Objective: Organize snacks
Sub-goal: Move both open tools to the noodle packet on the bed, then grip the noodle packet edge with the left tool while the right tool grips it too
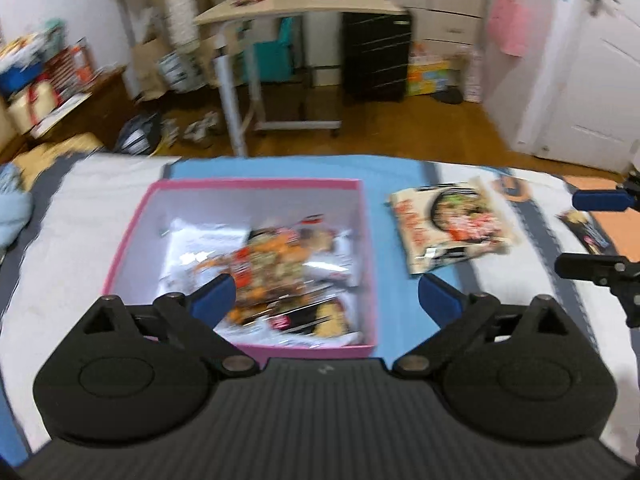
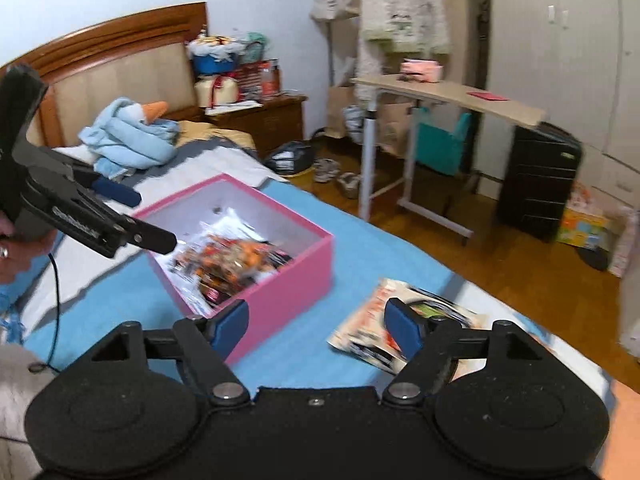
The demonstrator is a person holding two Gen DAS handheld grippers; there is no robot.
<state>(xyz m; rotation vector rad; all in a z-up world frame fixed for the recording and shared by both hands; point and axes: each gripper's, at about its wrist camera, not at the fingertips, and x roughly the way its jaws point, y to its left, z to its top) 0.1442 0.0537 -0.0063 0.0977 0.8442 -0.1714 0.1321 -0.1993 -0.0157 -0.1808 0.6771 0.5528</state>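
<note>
A pink box filled with crinkly snack packets sits at the centre of the left wrist view on a bed with a blue and white cover, and one beige noodle packet lies flat on the cover just right of the box. The left gripper hangs above the box's near edge, jaws spread wide and holding nothing. In the right wrist view, the right gripper hovers low centre between box and noodle packet, jaws also wide and empty.
</note>
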